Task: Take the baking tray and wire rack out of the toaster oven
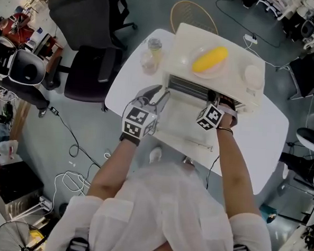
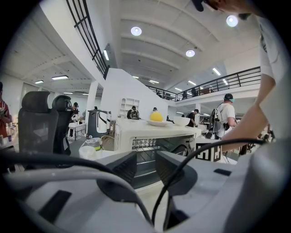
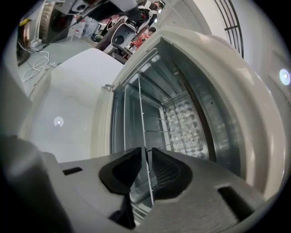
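The wire rack (image 3: 141, 116) sits inside the open toaster oven (image 1: 183, 44) at the desk's (image 1: 130, 89) far edge. One rack wire passes between the right gripper's (image 3: 145, 152) narrowly parted jaws, unclamped. The left gripper (image 2: 146, 157) hovers before the oven mouth, jaws wide and empty.

text: none legible | signs: square coded markers on left claw cube (image 1: 137, 122), right claw cube (image 1: 210, 116)

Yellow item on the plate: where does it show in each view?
Head view: yellow item, upper middle, atop the toaster oven.
Left gripper view: centre, small, on the oven's top.
Right gripper view: not in it.
Shared landmark: the toaster oven, seen in all three views.
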